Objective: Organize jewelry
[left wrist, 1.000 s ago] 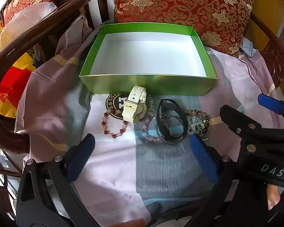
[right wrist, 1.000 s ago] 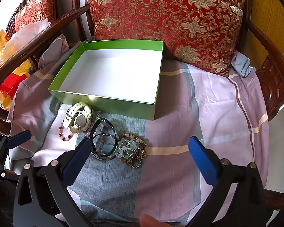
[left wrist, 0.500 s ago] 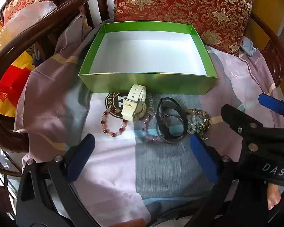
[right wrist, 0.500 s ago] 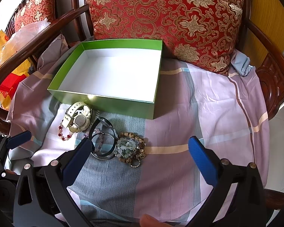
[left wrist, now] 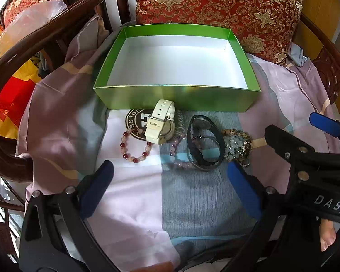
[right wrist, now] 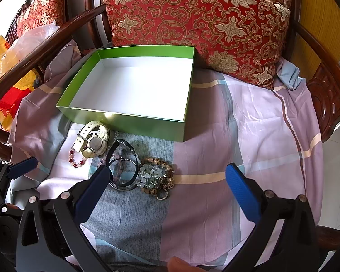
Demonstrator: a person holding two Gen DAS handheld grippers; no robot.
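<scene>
A green box (left wrist: pixel 176 97) (right wrist: pixel 124 122) with a bare white inside stands on the chair's cloth. In front of it lies a row of jewelry: a red and pink bead bracelet (left wrist: pixel 133 147), a white watch (left wrist: pixel 161 122) (right wrist: pixel 91 139), a pale purple bead bracelet (left wrist: pixel 176 156), a black watch (left wrist: pixel 204 145) (right wrist: pixel 124 165) and a heap of pale and brown beads (left wrist: pixel 236 146) (right wrist: pixel 155 179). My left gripper (left wrist: pixel 170 190) is open, just short of the row. My right gripper (right wrist: pixel 167 188) is open too, with the bead heap near its left finger.
A red and gold cushion (right wrist: pixel 199 22) leans behind the box. Dark wooden armrests (left wrist: pixel 34 52) (right wrist: pixel 324 52) curve along both sides. A clear plastic bag (left wrist: pixel 27 25) and a red and yellow bag (left wrist: pixel 9 99) lie beyond the left armrest. Pink checked cloth (right wrist: pixel 249 136) stretches to the right.
Both views have shifted very slightly closer to the box and jewelry. Nothing was taken hold of; both grippers stay open.
</scene>
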